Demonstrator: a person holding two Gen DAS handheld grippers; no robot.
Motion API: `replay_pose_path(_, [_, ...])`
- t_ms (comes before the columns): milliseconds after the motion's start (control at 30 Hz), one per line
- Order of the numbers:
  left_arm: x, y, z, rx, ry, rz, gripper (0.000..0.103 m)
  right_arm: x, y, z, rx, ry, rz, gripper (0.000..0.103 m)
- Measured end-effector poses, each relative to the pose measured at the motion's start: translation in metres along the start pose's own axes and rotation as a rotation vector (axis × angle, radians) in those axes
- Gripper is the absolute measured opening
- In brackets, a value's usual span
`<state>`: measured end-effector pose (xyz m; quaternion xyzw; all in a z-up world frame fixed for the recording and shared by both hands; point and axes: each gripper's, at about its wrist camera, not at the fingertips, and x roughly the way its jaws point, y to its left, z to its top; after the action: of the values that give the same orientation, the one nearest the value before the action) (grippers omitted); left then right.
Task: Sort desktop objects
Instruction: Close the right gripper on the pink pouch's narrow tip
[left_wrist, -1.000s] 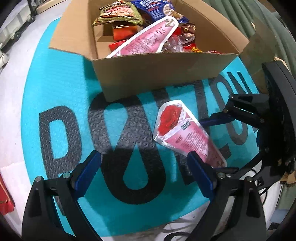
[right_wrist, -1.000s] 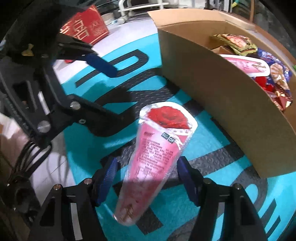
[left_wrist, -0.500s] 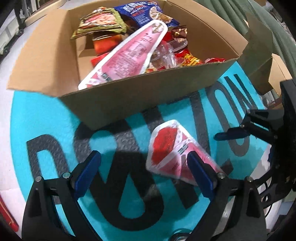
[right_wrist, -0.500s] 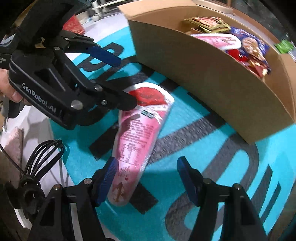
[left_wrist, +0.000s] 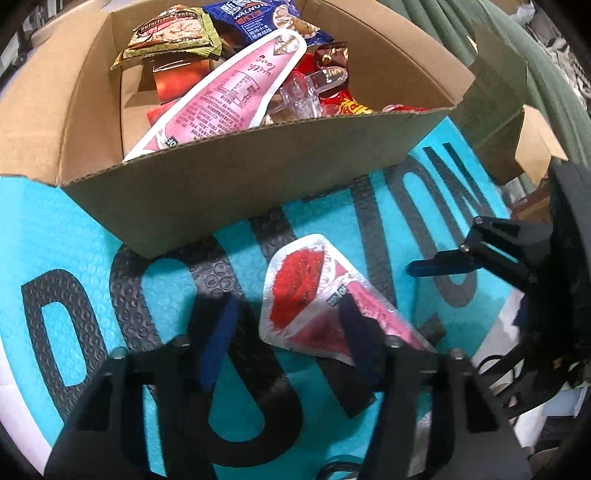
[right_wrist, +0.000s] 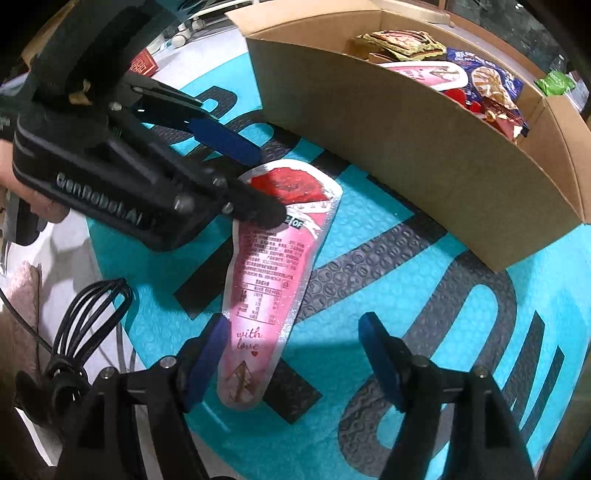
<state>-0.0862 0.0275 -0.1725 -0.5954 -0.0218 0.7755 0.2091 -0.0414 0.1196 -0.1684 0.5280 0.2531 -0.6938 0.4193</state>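
A pink cone-shaped snack packet (left_wrist: 317, 295) (right_wrist: 273, 266) lies flat on the teal mat, just in front of the cardboard box (left_wrist: 221, 192) (right_wrist: 424, 155). My left gripper (left_wrist: 291, 328) (right_wrist: 251, 184) is open, its fingers either side of the packet's wide red end, one finger resting over it. My right gripper (right_wrist: 291, 358) is open and empty over the packet's narrow tip; it also shows in the left wrist view (left_wrist: 436, 267). The box holds a second pink cone packet (left_wrist: 229, 96) and several snack bags.
The teal mat (left_wrist: 55, 229) with large black letters covers the table. A black cable bundle (right_wrist: 88, 310) lies at the mat's left edge. A red box (right_wrist: 142, 62) stands beyond the left gripper. A green bag (right_wrist: 556, 81) lies behind the box.
My left gripper has moved forward and down over the packet's red end and its jaws have narrowed. My right gripper has drawn back toward the narrow tip, staying open.
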Motion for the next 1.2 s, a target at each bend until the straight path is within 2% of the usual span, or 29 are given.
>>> replay_pose_path(33, [0.001,-0.001,0.0,-0.007,0.007,-0.021,0.038,0.001,0.001,0.0,-0.005,0.001,-0.004,0.079])
replay_pose_path(133, [-0.006,0.004,-0.005,-0.013,0.019,-0.066,0.027,0.004,0.007,0.001,-0.036,0.006,-0.025,0.083])
replay_pose_path(233, [-0.008,0.002,-0.008,0.0,0.014,-0.061,0.023,0.005,0.011,0.001,-0.063,0.007,-0.04,0.083])
replay_pose_path(433, [-0.014,0.003,-0.016,0.003,0.015,-0.075,0.003,0.005,0.008,0.002,-0.078,-0.002,-0.023,0.083])
replay_pose_path(567, [-0.013,-0.011,-0.018,0.052,0.019,-0.033,0.002,0.004,0.007,0.003,-0.073,-0.008,-0.035,0.078])
replay_pose_path(667, [-0.013,-0.01,-0.018,0.021,0.024,-0.045,0.002,0.002,0.002,0.002,-0.055,-0.022,-0.048,0.066])
replay_pose_path(733, [-0.016,-0.008,-0.016,0.008,0.015,-0.042,0.002,-0.001,-0.004,0.003,-0.031,-0.029,-0.052,0.052])
replay_pose_path(833, [-0.021,-0.012,-0.013,0.004,0.007,-0.038,0.002,-0.002,-0.012,0.005,-0.004,-0.031,-0.021,0.05])
replay_pose_path(933, [-0.025,-0.016,-0.013,0.017,0.0,-0.005,0.002,-0.002,-0.014,0.008,-0.019,-0.033,-0.008,0.049])
replay_pose_path(1100, [-0.027,-0.013,-0.016,-0.008,-0.002,0.008,0.002,-0.001,-0.014,0.013,-0.05,-0.023,0.03,0.05])
replay_pose_path(1200, [-0.027,-0.007,-0.015,-0.035,-0.008,0.005,0.002,0.0,-0.009,0.014,-0.094,0.004,0.015,0.05])
